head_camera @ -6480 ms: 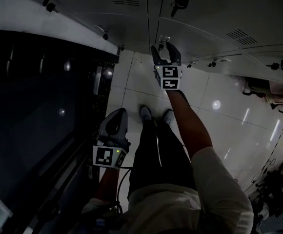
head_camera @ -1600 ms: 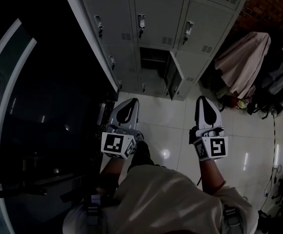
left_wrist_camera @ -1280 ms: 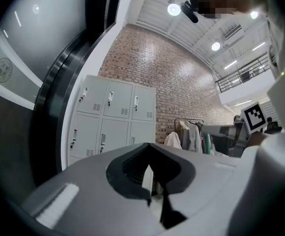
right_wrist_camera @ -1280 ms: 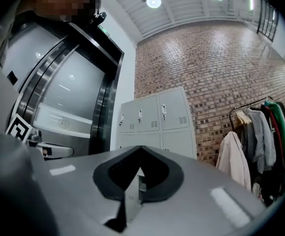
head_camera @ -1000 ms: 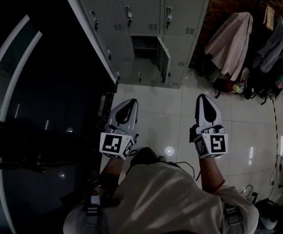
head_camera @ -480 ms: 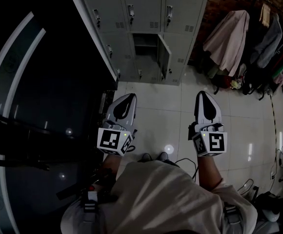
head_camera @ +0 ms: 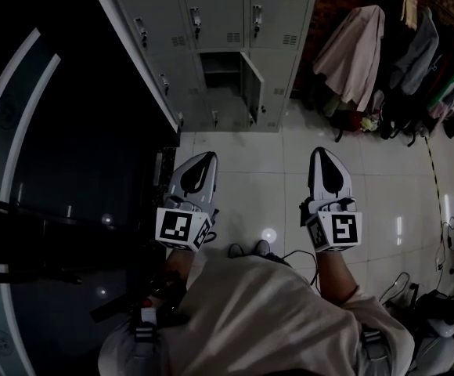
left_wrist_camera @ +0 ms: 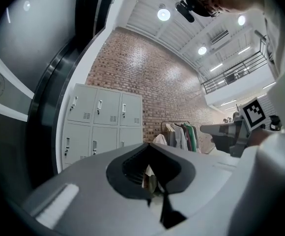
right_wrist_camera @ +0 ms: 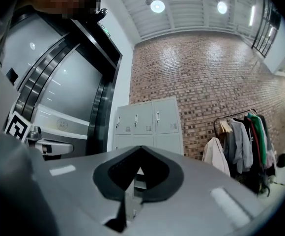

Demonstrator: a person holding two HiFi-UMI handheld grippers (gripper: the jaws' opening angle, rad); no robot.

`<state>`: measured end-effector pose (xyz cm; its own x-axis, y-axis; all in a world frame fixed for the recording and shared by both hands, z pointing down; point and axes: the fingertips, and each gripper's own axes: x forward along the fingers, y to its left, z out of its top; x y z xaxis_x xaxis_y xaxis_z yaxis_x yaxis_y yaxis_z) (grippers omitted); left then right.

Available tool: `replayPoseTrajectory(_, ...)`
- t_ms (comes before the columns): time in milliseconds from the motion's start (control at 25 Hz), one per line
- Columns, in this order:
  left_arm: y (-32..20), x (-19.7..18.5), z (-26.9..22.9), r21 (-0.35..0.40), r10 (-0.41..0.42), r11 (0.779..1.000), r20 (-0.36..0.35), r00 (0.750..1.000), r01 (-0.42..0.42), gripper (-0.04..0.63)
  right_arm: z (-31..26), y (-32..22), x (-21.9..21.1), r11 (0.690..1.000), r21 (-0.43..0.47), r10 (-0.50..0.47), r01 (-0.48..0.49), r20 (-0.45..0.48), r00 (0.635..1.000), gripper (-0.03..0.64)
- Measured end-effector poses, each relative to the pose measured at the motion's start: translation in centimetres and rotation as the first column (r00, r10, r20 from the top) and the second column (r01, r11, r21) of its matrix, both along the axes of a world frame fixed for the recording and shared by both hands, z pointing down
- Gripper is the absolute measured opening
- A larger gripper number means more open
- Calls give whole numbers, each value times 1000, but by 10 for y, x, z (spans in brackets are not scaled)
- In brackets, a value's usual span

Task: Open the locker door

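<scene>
Glossy white tiled floor [head_camera: 250, 159], light glints on it. Grey metal locker bank [head_camera: 211, 22] stands at its far edge. Clothes rack hung with garments [head_camera: 403, 45] just beside the lockers, small heap of coloured items [head_camera: 364, 122] at its foot. Person's pair of shoes [head_camera: 235, 251] on the near tiles

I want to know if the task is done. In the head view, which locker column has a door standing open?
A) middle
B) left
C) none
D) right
A: the locker door swings out from a dark compartment in the middle column, while the doors around it lie flush.
</scene>
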<state>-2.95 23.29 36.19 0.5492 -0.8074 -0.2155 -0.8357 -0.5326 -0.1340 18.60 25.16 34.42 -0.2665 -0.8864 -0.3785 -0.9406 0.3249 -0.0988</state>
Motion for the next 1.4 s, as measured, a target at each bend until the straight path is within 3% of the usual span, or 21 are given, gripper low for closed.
replayPoseTrajectory(120, 0, 3, 5, -15, 10, 1000, -1, 1000, -10, 55, 11, 1, 0, 999, -47, -1, -1, -29, 1000, 0)
replayPoseTrajectory(280, -1, 6, 7, -25, 18, 1000, -4, 1000, -18, 55, 7, 1, -1, 1000, -27, -9, 9, 7, 1000, 0)
replayPoseTrajectory(680, -4, 6, 9, -21, 28, 999, -1, 1000, -28, 57, 11, -2, -3, 999, -34, -8, 8, -6, 1000, 0)
replayPoseTrajectory(1000, -9, 6, 10, -17, 38, 999, 0, 999, -38, 57, 30, -9, -8, 992, -123, -20, 9, -83, 996, 0)
replayPoseTrajectory(1160, -11, 11, 16, -25, 41, 999, 4, 999, -41, 57, 29, -11, -6, 995, -97, -23, 19, -46, 999, 0)
replayPoseTrajectory(1400, -21, 10, 14, -22, 35, 999, -8, 999, -35, 57, 38, -19, -6, 989, -148, -34, 21, -90, 995, 0)
